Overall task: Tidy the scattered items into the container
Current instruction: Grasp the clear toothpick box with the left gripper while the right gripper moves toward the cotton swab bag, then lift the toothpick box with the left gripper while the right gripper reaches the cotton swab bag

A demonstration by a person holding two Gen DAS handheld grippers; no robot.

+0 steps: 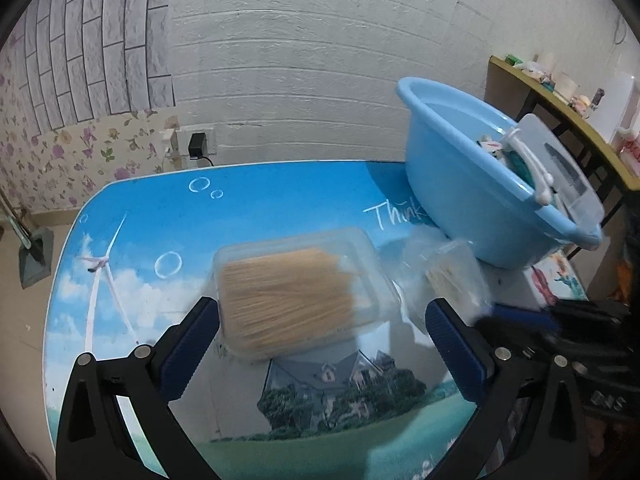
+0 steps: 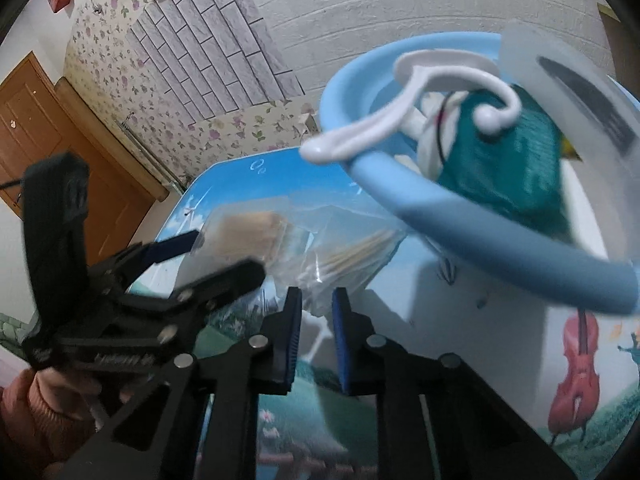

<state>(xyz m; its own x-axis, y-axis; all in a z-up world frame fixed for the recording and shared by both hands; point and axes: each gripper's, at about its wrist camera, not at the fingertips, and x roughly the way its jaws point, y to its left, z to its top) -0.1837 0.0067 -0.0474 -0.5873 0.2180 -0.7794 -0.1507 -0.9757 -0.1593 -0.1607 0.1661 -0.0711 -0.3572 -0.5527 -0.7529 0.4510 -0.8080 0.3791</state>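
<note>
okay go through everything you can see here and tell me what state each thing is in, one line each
left gripper: open, jaws wide either side of the clear box, not pressing it.
right gripper: shut on the plastic bag's edge.
clear box: lid on, full of wooden sticks, on the table.
plastic bag: on the table, holding sticks and swabs.
blue basin: upright, already holding items.
white hanger: resting across the basin rim.
</note>
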